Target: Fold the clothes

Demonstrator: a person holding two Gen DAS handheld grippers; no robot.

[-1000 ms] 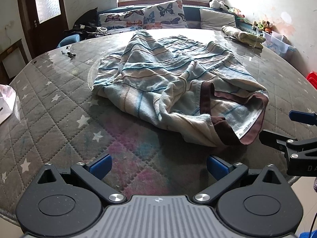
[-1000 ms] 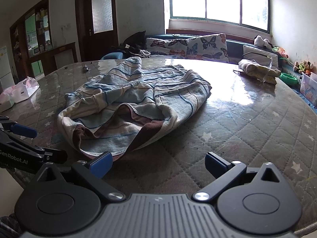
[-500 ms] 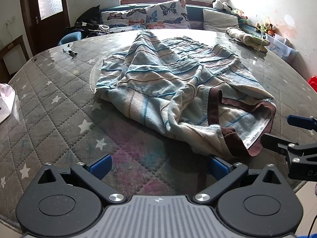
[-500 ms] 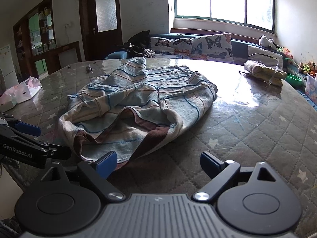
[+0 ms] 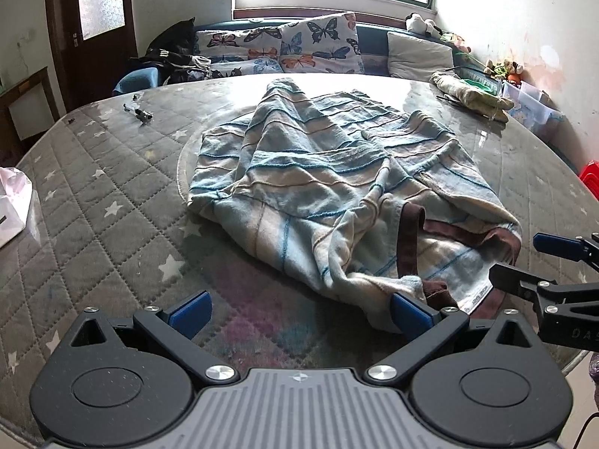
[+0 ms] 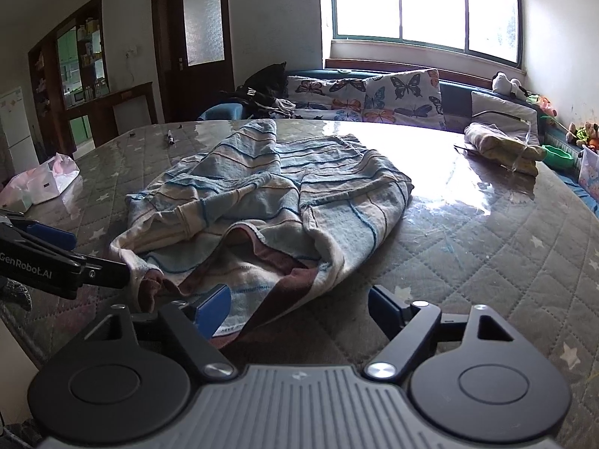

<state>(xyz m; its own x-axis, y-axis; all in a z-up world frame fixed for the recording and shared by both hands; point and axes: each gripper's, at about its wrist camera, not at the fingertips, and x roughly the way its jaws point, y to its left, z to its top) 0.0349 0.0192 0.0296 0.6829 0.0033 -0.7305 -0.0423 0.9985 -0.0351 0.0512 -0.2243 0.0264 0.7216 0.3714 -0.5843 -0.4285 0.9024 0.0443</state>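
A crumpled blue and beige striped garment [image 5: 337, 194] with a brown waistband [image 5: 411, 239] lies on the grey star-quilted table [image 5: 93, 194]. It also shows in the right wrist view [image 6: 269, 202]. My left gripper [image 5: 299, 314] is open, low over the table, its right fingertip [image 5: 410, 314] at the garment's near hem. My right gripper [image 6: 295, 307] is open, its left fingertip [image 6: 211, 308] over the hem by the waistband. Each gripper shows in the other's view: the right one at the right edge [image 5: 524, 262], the left one at the left edge [image 6: 75, 258].
A folded yellowish cloth [image 5: 471, 93] lies at the table's far right. A pink and white bag [image 6: 41, 183] sits at the left edge. Small dark items [image 5: 138, 110] lie far left. A sofa with butterfly cushions [image 5: 299, 46] stands behind the table.
Both grippers have moved forward towards the garment's near hem, which now reaches their inner fingertips. Both stay open.
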